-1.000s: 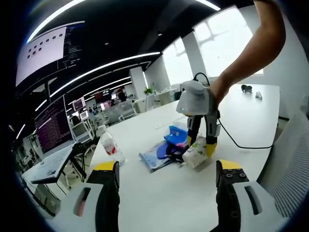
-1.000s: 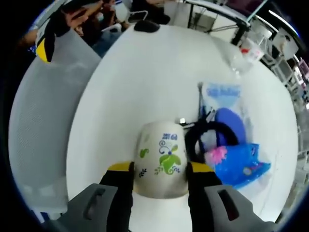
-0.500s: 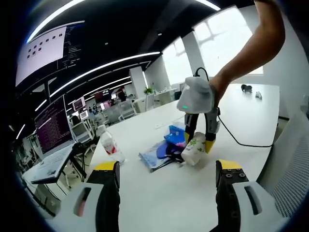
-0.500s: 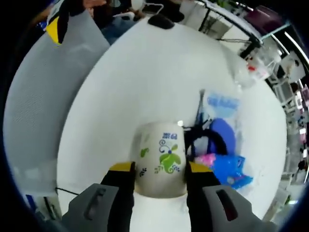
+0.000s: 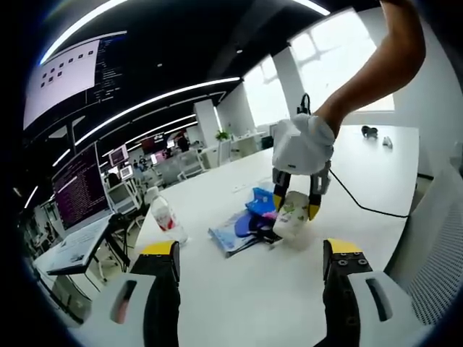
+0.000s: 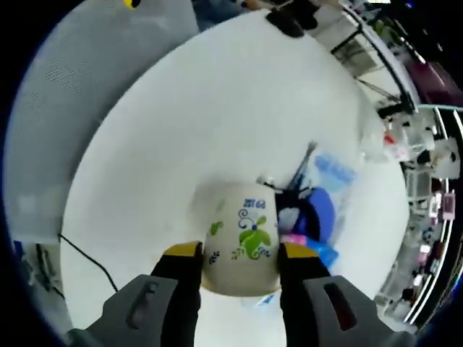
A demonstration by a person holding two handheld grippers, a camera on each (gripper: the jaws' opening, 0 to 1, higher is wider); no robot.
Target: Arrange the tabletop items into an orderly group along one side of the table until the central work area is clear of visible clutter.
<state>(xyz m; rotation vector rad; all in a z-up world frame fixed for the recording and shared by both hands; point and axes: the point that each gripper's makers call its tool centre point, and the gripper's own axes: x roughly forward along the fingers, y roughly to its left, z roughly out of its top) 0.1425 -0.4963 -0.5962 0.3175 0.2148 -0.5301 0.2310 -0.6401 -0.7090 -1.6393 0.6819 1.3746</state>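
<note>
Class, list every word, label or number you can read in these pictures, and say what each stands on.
White cup with green leaf pattern: small blue print, too blurred to read.
Flat blue-printed packet: blue lettering, blurred.
Clear plastic bottle: red label, too small.
Monitor screens: text too small.

Right tool (image 6: pixel 235 264) clamped shut and raised; left tool (image 5: pixel 249 253) gapes

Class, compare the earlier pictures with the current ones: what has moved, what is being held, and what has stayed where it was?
The right gripper, shut on the cup throughout, has lifted it up off the table, away from the blue pile. Nothing was let go. The left gripper stays open and idle, and the pile and the water bottle lie where they were.
</note>
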